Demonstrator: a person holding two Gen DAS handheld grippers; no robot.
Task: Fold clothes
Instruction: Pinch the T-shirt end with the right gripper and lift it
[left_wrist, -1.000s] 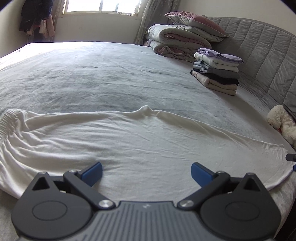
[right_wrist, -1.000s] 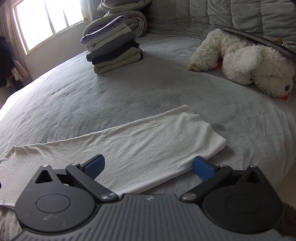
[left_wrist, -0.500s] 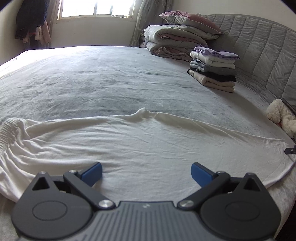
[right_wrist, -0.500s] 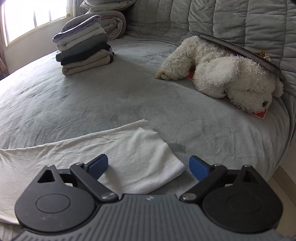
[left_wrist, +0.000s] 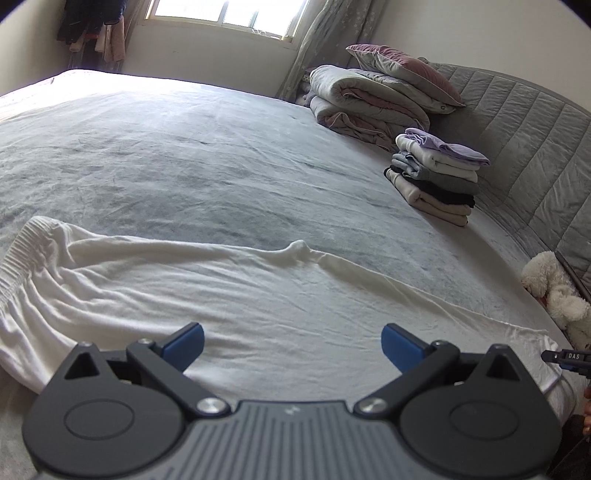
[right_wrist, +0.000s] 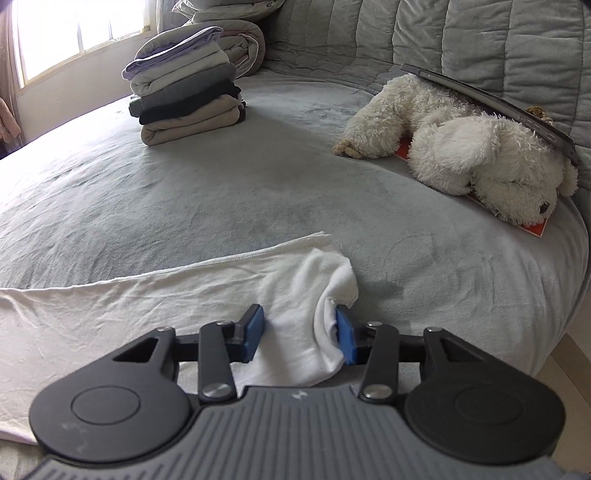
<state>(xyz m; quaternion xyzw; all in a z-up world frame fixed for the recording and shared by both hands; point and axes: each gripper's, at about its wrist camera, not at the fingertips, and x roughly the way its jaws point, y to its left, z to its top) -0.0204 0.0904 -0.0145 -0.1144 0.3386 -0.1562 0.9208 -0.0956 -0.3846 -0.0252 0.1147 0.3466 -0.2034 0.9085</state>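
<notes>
So the count: one pair of white trousers (left_wrist: 229, 295) laid flat across the near edge of the grey bed (left_wrist: 184, 166), two tongs, one stack of folded clothes (right_wrist: 184, 99), one plush dog (right_wrist: 480, 162) and one heap of rolled duvets with a pillow (left_wrist: 376, 96) on top.

Taking the trousers as the reference: the left tongs (left_wrist: 291, 341) sit right above their middle, blue pads spread wide, nothing pinched, not touching the cloth as far as I can tell. The elastic waistband is off to the left end in that view.

The right tongs (right_wrist: 299, 334) are at the leg-hem end of the trousers. Its jaws are closing, and a bunched-up fold of the white hem sits between the pads, with the right-hand pad already pressed into the cloth and the left-hand pad up against it too, so it's grasping the hem.

Beyond the trousers there's bare bed, then the plush dog lying on a red-edged book over by the padded headboard (right_wrist: 480, 44). The stack of folded clothes sits farther back, well apart from the trousers, and the duvet heap is behind that, near the window (left_wrist: 225, 14).
</notes>
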